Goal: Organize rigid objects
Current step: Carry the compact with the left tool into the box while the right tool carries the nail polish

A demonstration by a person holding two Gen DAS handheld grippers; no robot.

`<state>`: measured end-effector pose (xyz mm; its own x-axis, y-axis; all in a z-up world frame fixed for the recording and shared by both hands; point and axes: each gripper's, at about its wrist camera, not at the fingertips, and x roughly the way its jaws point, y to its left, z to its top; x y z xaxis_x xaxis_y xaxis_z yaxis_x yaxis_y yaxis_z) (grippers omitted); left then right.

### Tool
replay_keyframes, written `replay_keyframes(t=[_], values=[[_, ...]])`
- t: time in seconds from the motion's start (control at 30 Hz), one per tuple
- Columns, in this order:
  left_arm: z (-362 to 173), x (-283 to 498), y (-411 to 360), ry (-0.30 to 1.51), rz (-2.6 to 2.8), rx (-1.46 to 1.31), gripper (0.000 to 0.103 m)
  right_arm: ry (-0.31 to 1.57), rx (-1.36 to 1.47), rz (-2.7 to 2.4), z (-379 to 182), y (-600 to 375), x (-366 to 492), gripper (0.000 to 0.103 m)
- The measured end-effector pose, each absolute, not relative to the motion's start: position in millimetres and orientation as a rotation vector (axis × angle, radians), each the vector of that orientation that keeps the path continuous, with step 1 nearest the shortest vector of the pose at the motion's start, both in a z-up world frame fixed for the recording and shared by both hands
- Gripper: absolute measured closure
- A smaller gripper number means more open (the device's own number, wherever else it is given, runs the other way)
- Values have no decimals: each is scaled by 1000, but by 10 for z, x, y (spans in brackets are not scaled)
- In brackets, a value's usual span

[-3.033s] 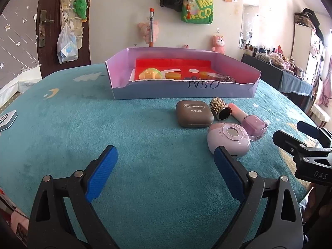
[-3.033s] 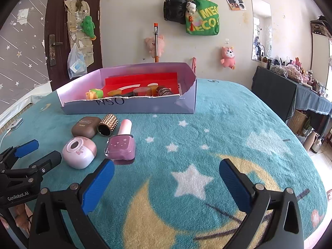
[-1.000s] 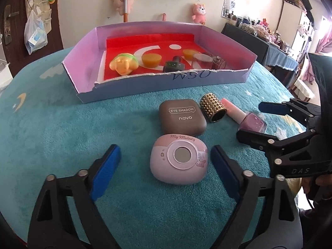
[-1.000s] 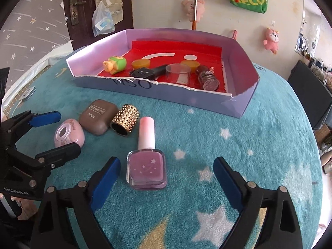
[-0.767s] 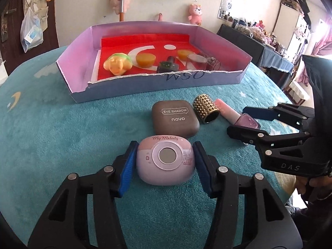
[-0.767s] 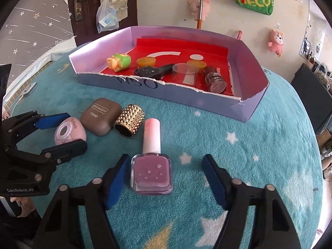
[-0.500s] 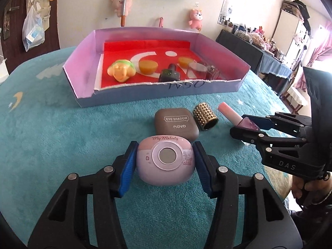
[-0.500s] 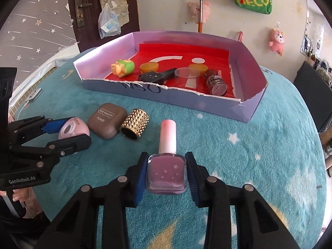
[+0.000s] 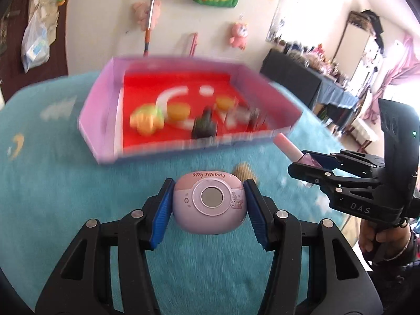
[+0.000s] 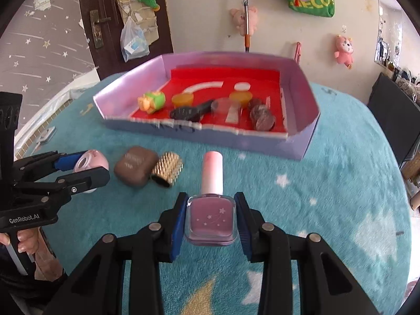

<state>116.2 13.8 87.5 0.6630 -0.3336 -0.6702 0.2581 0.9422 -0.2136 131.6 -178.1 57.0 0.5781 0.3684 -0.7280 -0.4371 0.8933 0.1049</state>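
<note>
My left gripper (image 9: 208, 206) is shut on a pink My Melody case (image 9: 209, 204) and holds it above the teal cloth; it also shows in the right wrist view (image 10: 78, 166). My right gripper (image 10: 211, 219) is shut on a pink nail polish bottle (image 10: 210, 207), lifted off the cloth; it also shows in the left wrist view (image 9: 309, 160). The purple box with a red floor (image 10: 302, 141) lies ahead and holds several small items. A brown eye shadow case (image 10: 135, 168) and a gold studded cylinder (image 10: 168, 169) lie on the cloth in front of the box.
The teal star-patterned cloth (image 10: 328, 197) covers the round table. The box holds a green-yellow toy (image 10: 152, 102), a black item (image 10: 189, 113) and small jars (image 10: 262, 120). A wall with hanging toys and a dark door stand behind the table.
Both grippers closed on their objects, the left on the My Melody case and the right on the nail polish, and lifted them. The left view now sweeps toward the box, blurred.
</note>
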Motion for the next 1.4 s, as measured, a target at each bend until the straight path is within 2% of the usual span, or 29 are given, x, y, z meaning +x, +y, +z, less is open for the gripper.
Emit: replay_keyframes(t=[0.17,0.4,0.6,0.8,1.4], values=[[1187,1609,205,753,-361,-82,52,756,-87,493,973,-1806,1525,65],[1186,2545,256,883,-297,-14,52,762,-120,460,1303,-1738,2357,65],[953,3064,240,993,-246,34,52,897,-153,424,1136,-1601,3127,65],[797,3374,226,1042,-192,83,52,988,-213,387,888,-1458,3486,65],[554,3546,145,1127,-174,133,52,1078,-435,319,592,-1260,3615,65]])
